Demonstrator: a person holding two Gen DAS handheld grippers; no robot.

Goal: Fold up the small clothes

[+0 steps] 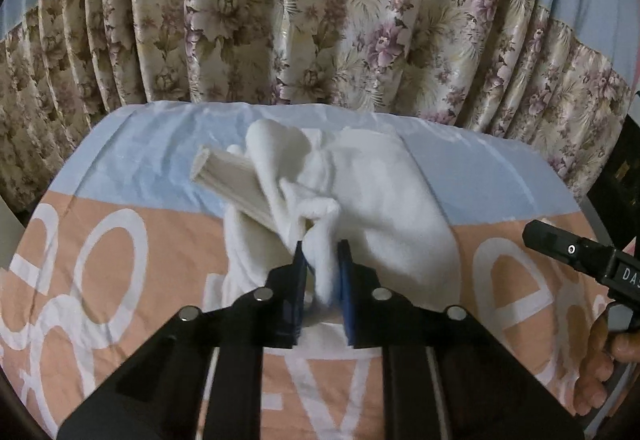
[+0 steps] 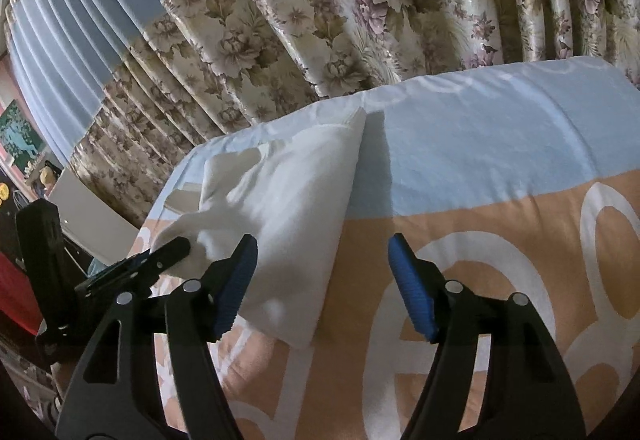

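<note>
**White cloth pinched on the bed**

A small white garment (image 1: 360, 192) lies on a bed cover (image 1: 120, 176). The cover is light blue at the far side and peach at the near side, with big white letters and rings on it. The garment sits near the middle, partly on the blue and partly on the peach.

The left gripper (image 1: 322, 280) has its two blue pads (image 1: 345, 260) pressed close on a bunched fold at the near edge of the garment. The cloth is squeezed between them and stands up in a little ridge. Just past it, the cloth is crumpled. A flat cream folded piece (image 1: 228, 176) pokes out on the left, under the crumpled part.

The right gripper (image 2: 322, 284) has its two blue pads (image 2: 412, 288) wide apart, with nothing between them. It hangs over the peach part of the cover. Its left pad is just beside the smooth right side of the garment (image 2: 292, 200); I cannot tell if it touches.

In the left view, the right gripper's black tip (image 1: 580, 256) shows at the right edge, with the person's hand (image 1: 600, 368) below it.

Behind the bed hangs a flowery curtain (image 1: 320, 20) with blue fabric above.
</note>
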